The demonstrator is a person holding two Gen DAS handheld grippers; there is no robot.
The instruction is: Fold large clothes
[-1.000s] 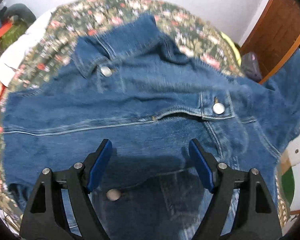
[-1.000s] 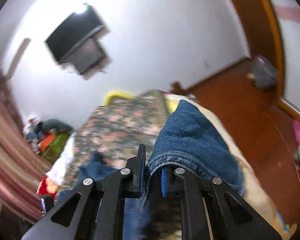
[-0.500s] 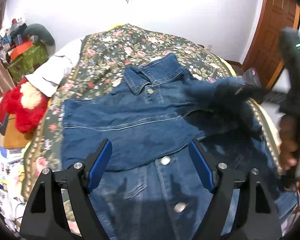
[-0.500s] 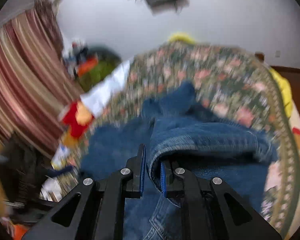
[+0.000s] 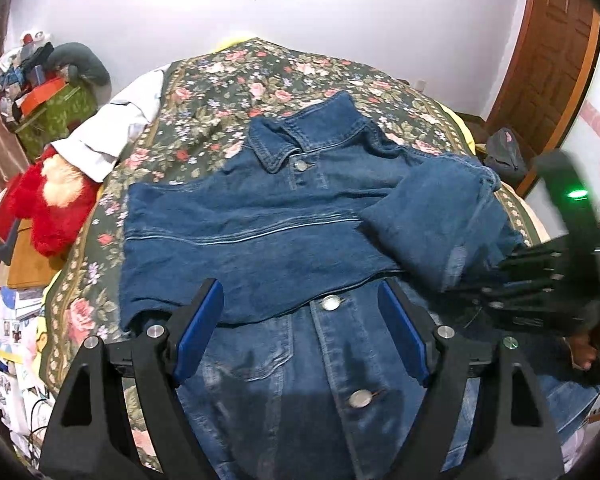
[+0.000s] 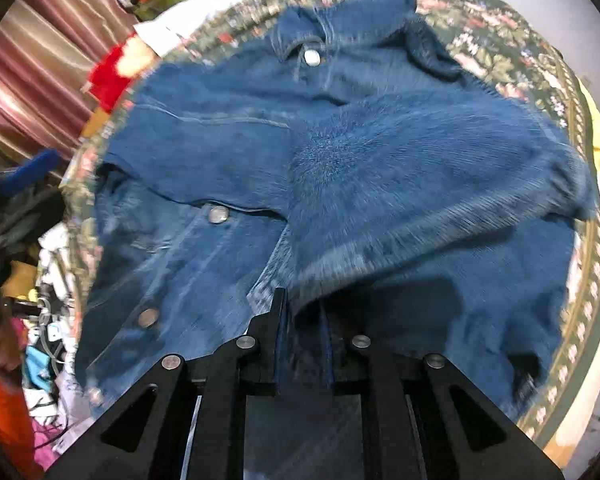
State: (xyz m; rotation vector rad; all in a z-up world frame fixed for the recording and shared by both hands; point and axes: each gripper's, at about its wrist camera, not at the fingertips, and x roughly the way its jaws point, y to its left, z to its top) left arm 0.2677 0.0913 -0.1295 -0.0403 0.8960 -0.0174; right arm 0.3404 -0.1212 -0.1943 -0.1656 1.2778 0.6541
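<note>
A blue denim jacket (image 5: 284,216) lies front-up on a floral bedspread (image 5: 228,80), collar toward the far wall. One sleeve lies folded across its chest. My left gripper (image 5: 300,332) is open and empty, hovering above the jacket's button placket. My right gripper (image 6: 303,312) is shut on the cuff of the other sleeve (image 6: 420,184), holding it over the jacket's front. The right gripper also shows in the left wrist view (image 5: 540,280) at the right, gripping that sleeve (image 5: 432,216).
A red plush toy (image 5: 48,204) and white cloth (image 5: 112,132) lie at the bed's left edge. Boxes and clutter (image 5: 40,96) stand at the left. A wooden door (image 5: 548,60) is at the right. A screen hangs on the far wall.
My left gripper has pulled up and back from the jacket. My right gripper has carried the sleeve from the bed's right side inward over the jacket's front.
</note>
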